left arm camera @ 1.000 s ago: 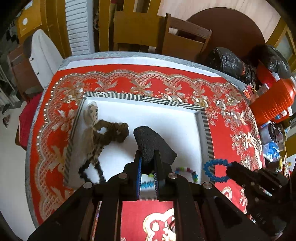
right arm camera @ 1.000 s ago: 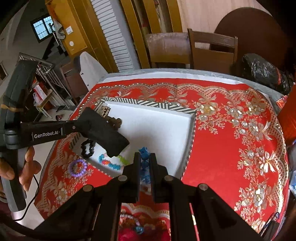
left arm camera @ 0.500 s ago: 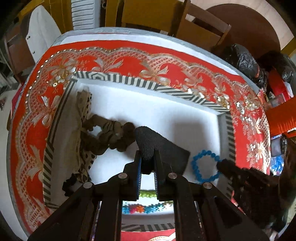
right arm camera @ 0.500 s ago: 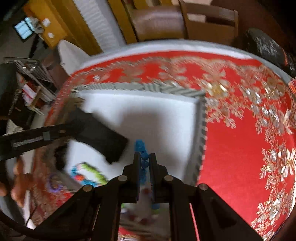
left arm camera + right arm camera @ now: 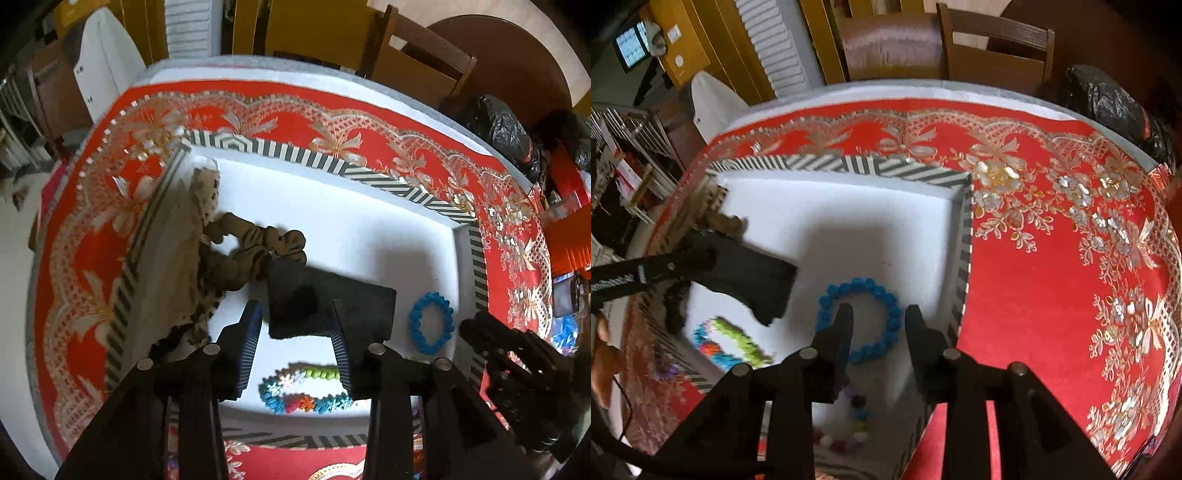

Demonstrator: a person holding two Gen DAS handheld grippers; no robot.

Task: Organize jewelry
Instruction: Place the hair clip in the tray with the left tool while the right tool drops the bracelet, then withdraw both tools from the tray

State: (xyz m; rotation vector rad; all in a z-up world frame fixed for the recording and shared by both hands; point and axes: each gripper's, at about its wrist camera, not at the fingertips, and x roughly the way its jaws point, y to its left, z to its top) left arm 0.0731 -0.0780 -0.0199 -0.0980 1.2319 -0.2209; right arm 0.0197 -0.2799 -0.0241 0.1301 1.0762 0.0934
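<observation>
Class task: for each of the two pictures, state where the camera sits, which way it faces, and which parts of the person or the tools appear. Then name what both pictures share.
Left wrist: sits on the left gripper, faces steeply down into the white tray; its open fingers flank a black pouch; the right gripper shows at right.
Right wrist: sits on the right gripper, faces down at the tray's right side; its parted fingers straddle the blue bead bracelet; the left gripper and a hand show at left.
Shared: tray, pouch, blue bracelet, multicolour bracelet, red tablecloth.

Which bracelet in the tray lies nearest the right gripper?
The blue bracelet, a single-colour bead ring directly under the right gripper; the multicoloured bracelet lies further left.
</observation>
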